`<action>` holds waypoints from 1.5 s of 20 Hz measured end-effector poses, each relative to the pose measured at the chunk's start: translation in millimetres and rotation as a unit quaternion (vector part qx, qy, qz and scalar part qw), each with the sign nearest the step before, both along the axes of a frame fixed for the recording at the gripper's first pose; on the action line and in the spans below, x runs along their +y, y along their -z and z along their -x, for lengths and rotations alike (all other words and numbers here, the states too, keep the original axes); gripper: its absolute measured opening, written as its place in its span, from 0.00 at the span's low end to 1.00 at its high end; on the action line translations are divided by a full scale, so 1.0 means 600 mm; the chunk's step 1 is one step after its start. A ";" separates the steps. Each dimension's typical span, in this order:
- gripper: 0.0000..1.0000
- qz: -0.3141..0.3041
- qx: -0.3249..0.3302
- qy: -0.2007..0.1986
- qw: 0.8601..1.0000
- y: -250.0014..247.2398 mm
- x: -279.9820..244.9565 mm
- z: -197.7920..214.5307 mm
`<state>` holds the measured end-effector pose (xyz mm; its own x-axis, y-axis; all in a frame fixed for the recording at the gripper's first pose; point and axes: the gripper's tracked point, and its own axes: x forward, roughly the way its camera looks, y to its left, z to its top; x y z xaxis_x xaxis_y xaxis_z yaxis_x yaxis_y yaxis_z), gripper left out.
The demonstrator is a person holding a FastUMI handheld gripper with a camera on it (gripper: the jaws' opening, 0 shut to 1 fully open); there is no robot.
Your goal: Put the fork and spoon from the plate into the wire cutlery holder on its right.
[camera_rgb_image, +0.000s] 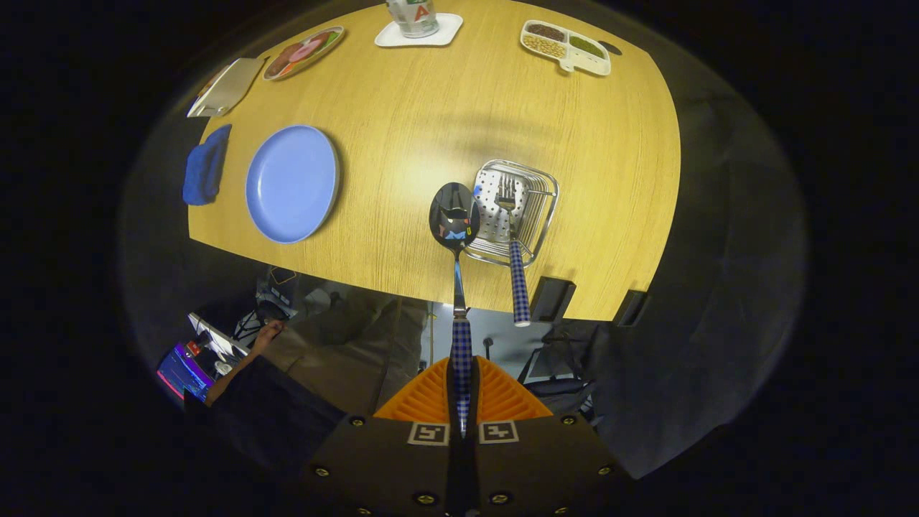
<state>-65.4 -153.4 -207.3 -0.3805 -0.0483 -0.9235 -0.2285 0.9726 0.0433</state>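
Note:
My gripper [462, 373] is shut on the checkered handle of the spoon [455, 215], which I hold high above the table, bowl pointing ahead. The spoon's bowl hangs just left of the wire cutlery holder [544, 188] below. In that holder stands the fork [512, 244], tines down and its checkered handle sticking up toward me. The blue plate [291, 183] lies bare on the wooden table [445, 115], well to the left of the holder.
A blue cloth [206, 165] lies left of the plate. Beyond are a cutting board [226, 87], a patterned dish [303, 52], a cup on a white coaster [420, 29] and a divided tray of grains [566, 47]. A person's arm [248, 359] shows below the table's near edge.

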 end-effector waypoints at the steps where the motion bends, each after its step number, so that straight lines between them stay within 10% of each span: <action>1: 0.01 0.002 0.002 0.009 1.000 0.004 -0.006 -0.003; 13: 0.01 0.028 0.057 0.079 0.995 0.093 -0.004 -0.041; 30: 0.06 0.049 0.086 0.044 0.994 0.126 -0.016 -0.079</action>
<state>-17.9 -163.2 -282.6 -0.5399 -0.0942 -0.8365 -0.1402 0.9899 -0.0210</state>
